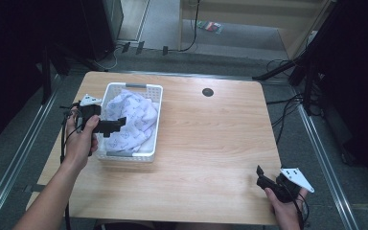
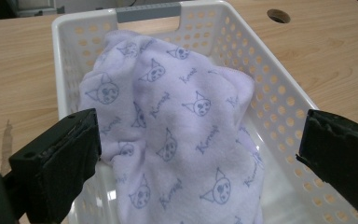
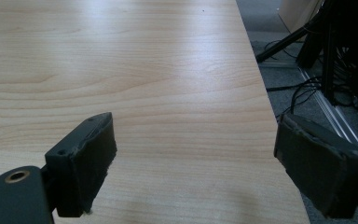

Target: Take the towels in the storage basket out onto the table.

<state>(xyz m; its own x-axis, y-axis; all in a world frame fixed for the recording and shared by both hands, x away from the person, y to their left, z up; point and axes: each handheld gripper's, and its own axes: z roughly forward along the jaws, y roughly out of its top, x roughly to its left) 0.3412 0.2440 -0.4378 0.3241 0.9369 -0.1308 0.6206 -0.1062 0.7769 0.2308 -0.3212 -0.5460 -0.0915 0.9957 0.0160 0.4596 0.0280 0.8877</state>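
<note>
A white perforated basket (image 1: 154,122) (image 2: 279,93) stands on the left part of the wooden table (image 1: 211,139). Inside it lies a crumpled lilac towel (image 1: 134,117) (image 2: 177,130) printed with small cat faces. My left gripper (image 1: 117,124) (image 2: 198,158) hovers over the basket's left side, jaws wide open above the towel, touching nothing. My right gripper (image 1: 260,175) (image 3: 196,163) is held at the table's near right corner, open and empty, over bare wood (image 3: 144,70).
A round cable hole (image 1: 208,92) (image 2: 278,15) sits in the table's far middle. Cables and stand legs (image 1: 287,72) lie on the floor to the right, past the table's right edge (image 3: 261,88). A metal rail (image 1: 24,143) runs along the left.
</note>
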